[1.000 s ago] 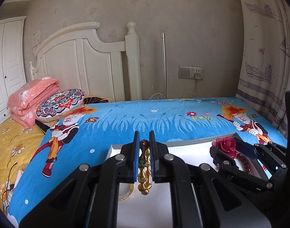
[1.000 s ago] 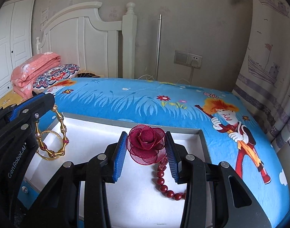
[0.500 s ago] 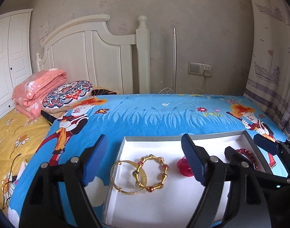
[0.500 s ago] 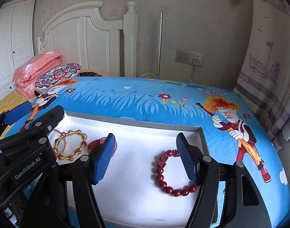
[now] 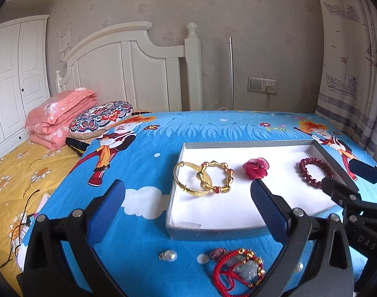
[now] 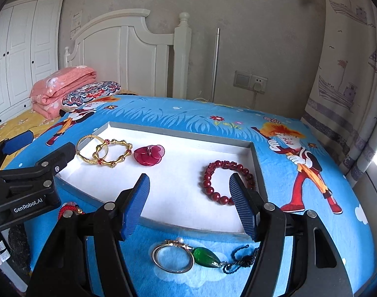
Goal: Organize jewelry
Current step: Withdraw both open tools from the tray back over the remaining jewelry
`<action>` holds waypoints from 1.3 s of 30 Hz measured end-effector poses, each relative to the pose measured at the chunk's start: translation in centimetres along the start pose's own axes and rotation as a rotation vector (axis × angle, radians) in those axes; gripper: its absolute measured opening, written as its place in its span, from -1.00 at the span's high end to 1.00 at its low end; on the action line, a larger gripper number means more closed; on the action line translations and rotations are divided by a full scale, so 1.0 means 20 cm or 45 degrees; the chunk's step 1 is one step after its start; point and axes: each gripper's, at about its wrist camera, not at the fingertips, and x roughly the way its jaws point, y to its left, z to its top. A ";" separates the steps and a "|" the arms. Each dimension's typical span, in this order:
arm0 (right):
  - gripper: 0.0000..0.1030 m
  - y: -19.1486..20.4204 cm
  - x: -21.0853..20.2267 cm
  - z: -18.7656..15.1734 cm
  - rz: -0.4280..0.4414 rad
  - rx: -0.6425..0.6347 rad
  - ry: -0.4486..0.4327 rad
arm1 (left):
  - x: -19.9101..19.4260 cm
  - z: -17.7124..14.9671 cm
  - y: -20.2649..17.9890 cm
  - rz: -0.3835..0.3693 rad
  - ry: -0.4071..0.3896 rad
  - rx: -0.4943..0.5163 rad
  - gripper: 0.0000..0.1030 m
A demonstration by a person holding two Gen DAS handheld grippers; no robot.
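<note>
Left hand-held gripper (image 5: 188, 203): its jaws are opening and already stand wide, nothing between the pads; it hangs over the blue bedspread at the near left corner of the tray.
Right hand-held gripper (image 6: 189, 205): jaws spread partway, gripping nothing, over the tray's near rim.
Tray (image 5: 213, 230): shallow, grey-walled with a white lining, resting on the bed.
Gold bangles (image 5: 203, 179): two, overlapping, inside the tray's left end, beyond the left gripper's fingertips.
Red flower (image 6: 149, 155): in the tray, just right of the bangles.
Red bead bracelet (image 6: 225, 182): flat in the tray's right part, partly behind the right gripper's right fingertip.
Loose pieces: a red cord bracelet (image 5: 238, 269), a pearl (image 5: 169, 256) and a green pendant (image 6: 205, 257) lie on the bedspread, outside the tray's near wall.
</note>
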 end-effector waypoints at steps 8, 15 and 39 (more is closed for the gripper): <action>-0.30 -0.01 -0.14 -0.10 0.020 0.005 -0.030 | -0.13 -0.10 0.00 -0.021 -0.024 0.018 -0.90; -0.31 -0.02 -0.21 -0.23 0.035 0.007 -0.013 | -0.18 -0.22 0.01 -0.029 0.013 0.039 -0.91; -0.31 -0.10 -0.30 -0.35 0.009 0.048 -0.020 | -0.23 -0.36 -0.04 -0.075 0.042 0.081 -0.91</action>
